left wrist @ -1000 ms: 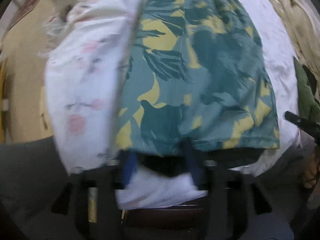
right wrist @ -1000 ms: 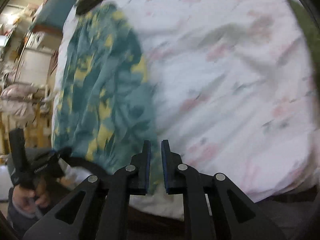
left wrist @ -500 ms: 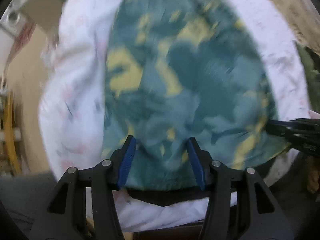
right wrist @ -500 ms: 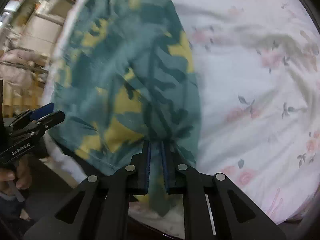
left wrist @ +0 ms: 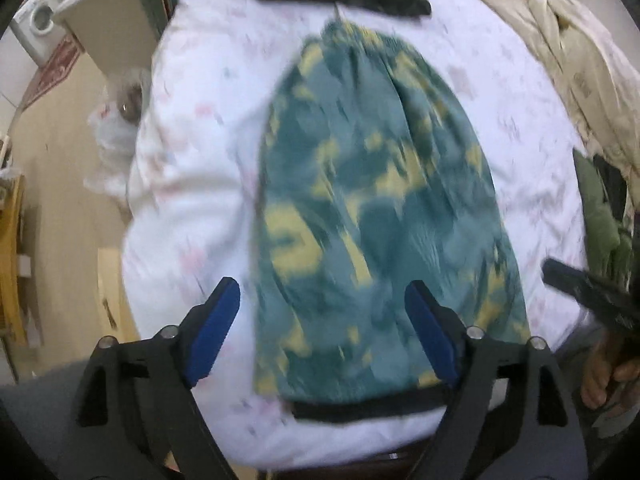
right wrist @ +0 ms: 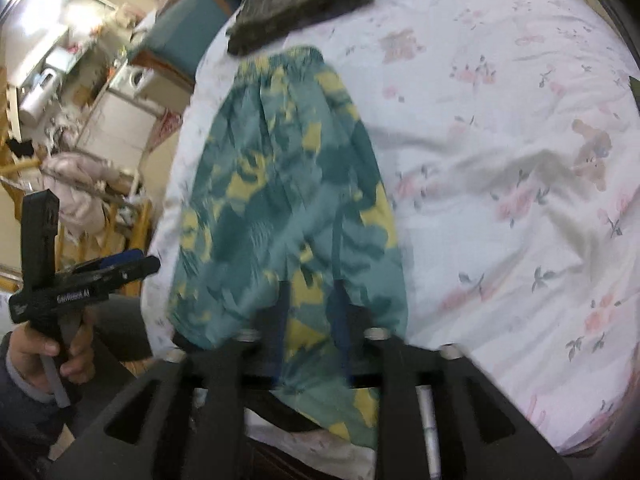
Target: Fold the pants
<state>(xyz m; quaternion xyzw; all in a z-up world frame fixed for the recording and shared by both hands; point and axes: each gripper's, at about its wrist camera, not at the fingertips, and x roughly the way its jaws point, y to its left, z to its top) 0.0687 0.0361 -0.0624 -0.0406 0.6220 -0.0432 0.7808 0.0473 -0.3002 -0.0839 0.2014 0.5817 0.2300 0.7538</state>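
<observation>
Green-and-yellow pants lie lengthwise on the flowered bed sheet, left gripper jaws wide above their near end, right gripper jaws part-open, blurred, straddling the hem fabric.

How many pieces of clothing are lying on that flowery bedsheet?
2 on the sheet: the teal-and-yellow pants in the middle, and a dark folded garment at the far edge. Others may lie out of view.

Bare floral sheet right of pants; dark folded garment beyond.
</observation>
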